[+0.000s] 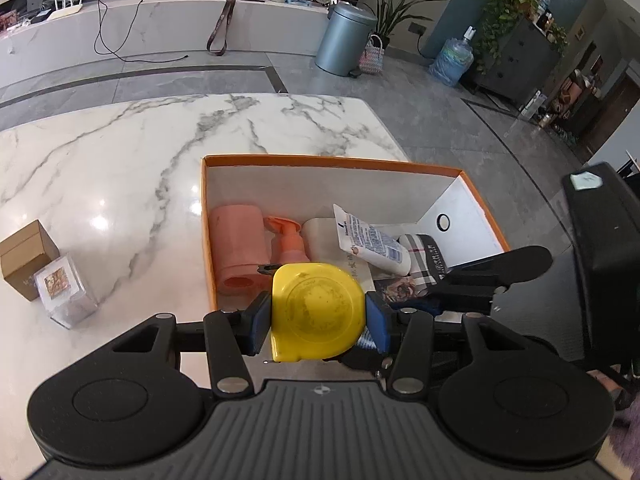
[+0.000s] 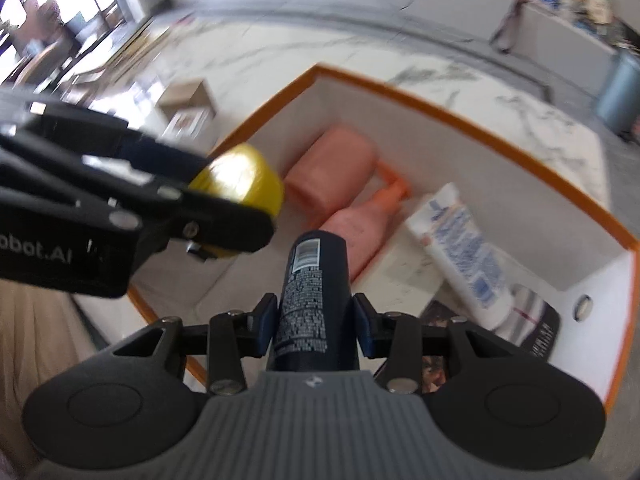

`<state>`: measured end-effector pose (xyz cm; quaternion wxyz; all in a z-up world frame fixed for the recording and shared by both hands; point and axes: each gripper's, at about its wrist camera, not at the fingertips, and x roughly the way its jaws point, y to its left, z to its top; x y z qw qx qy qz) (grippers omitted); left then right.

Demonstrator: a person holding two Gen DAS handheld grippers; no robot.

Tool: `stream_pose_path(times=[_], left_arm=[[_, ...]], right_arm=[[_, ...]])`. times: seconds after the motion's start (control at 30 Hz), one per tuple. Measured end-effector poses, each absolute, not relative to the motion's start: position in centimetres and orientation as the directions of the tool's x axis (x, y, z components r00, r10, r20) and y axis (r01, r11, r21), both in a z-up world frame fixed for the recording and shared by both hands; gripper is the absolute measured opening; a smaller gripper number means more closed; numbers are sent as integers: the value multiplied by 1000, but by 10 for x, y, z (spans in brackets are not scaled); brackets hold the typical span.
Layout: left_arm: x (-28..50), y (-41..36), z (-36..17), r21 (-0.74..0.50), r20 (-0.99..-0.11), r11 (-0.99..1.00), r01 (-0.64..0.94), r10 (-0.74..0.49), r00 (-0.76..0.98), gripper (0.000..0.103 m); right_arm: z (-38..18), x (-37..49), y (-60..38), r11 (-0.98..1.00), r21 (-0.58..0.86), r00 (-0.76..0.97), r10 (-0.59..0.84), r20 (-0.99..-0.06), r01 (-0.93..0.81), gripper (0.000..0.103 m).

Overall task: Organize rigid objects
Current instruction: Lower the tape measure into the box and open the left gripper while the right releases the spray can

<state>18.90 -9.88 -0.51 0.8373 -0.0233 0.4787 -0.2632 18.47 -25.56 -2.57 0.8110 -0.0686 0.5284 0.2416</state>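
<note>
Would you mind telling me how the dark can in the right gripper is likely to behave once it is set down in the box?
The dark can looks like a rigid, smooth cylinder, so laid on its side it would probably roll. Stood upright, its tall, narrow shape may tip among the clutter in the orange box. The right gripper probably needs firm pressure.

Orange-rimmed box [image 1: 460,171]: one
Yellow tape measure [image 1: 318,312]: one
Dark spray can [image 2: 312,300]: one
Pink roll [image 1: 239,250]: one
Pink pump bottle [image 1: 289,242]: one
White tube [image 1: 372,242]: one
Plaid pouch [image 1: 424,260]: one
Cardboard box [image 1: 24,256]: one
Clear case [image 1: 64,292]: one
Grippers: two, left [image 1: 318,316] and right [image 2: 316,326]
</note>
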Motion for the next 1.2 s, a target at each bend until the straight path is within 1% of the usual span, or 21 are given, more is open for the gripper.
stream_pose_path(times=[0.2,0.33,0.5,0.63,0.83,0.97,1.2], left_arm=[[195,-104,-8,-278,-799,858,432,-456,392,56],[198,-106,-12,-275,-804,855,440,-455,382,56],[200,-107,-17,-277,-811,856,436,-452,373,56],[203,-103,-17,-277,-811,864,421,-445,380,56],[202,-104,-19,-273,-817,861,429,-443,370,56],[202,-107,-21,-271,-822,859,434,-441,361,56],[198,-113,-24,-251,-831,856,452,-430,354,56]], right_arm=[[-37,190,-237,783,159,203,342,-918,-602,40],[-39,197,-233,754,186,156,358,-920,-630,40],[-43,206,-233,759,231,129,381,-915,-609,40],[-44,208,-235,762,339,118,474,-872,-552,40],[-54,212,-229,777,336,105,455,-885,-532,40],[-52,210,-233,797,288,126,411,-903,-531,44],[-47,202,-246,827,226,179,362,-915,-515,43]])
